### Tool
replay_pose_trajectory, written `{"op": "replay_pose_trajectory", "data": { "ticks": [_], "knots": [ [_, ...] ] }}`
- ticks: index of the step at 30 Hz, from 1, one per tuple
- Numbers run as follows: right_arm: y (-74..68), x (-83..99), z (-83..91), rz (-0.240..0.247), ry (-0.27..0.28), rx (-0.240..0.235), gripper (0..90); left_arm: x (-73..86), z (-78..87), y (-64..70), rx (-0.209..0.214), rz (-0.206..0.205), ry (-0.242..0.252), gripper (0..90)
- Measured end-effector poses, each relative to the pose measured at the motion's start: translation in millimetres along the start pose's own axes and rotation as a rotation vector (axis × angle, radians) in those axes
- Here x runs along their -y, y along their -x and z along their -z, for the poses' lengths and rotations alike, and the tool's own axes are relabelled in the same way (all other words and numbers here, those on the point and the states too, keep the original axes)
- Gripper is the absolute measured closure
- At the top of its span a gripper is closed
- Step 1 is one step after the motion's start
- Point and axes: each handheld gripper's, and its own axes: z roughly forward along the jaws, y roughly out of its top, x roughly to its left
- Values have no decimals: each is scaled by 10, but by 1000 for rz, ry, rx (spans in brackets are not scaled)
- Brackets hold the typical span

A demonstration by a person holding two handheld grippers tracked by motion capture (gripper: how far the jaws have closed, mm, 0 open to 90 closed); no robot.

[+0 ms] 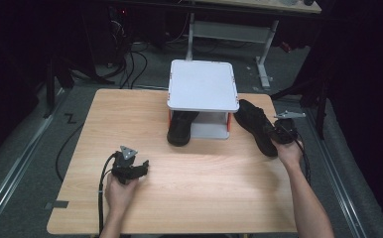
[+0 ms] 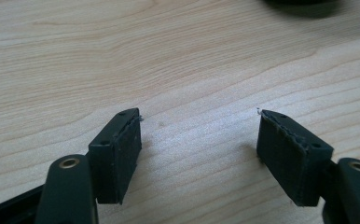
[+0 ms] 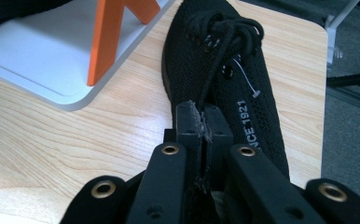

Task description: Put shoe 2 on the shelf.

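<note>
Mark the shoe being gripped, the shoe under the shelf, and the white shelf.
gripped shoe (image 3: 243, 79), right gripper view, mesh upper beside laces
shoe under the shelf (image 1: 180, 132), high view, toe
white shelf (image 1: 202, 85), high view, top plate

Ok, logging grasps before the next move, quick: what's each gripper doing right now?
Left gripper: open, holding nothing, over the bare wooden table.
Right gripper: shut on the black shoe, pinching its rim near the heel.

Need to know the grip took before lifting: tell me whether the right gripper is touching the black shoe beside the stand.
Touching. In the right gripper view the right gripper has its jaws closed together on the heel edge of the black shoe, no gap showing.
</note>
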Motion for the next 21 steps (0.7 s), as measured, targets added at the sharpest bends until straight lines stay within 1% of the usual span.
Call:
{"op": "replay_pose_trajectory", "data": {
  "ticks": [6,9,12,16,21],
  "knots": [
    [-60,-5,10,10,5,-1,881,-1,1,-2,1,-1,-2,312],
    [-78,-3,44,11,8,0,881,1,-1,2,0,-1,1,312],
    [-86,-12,109,11,18,-1,881,1,0,1,1,-1,0,310],
    [-101,-11,232,4,48,-6,881,6,-1,8,0,-8,-2,307],
    [-164,36,355,31,56,-16,882,6,0,7,1,-9,-3,307]
  ]
}}
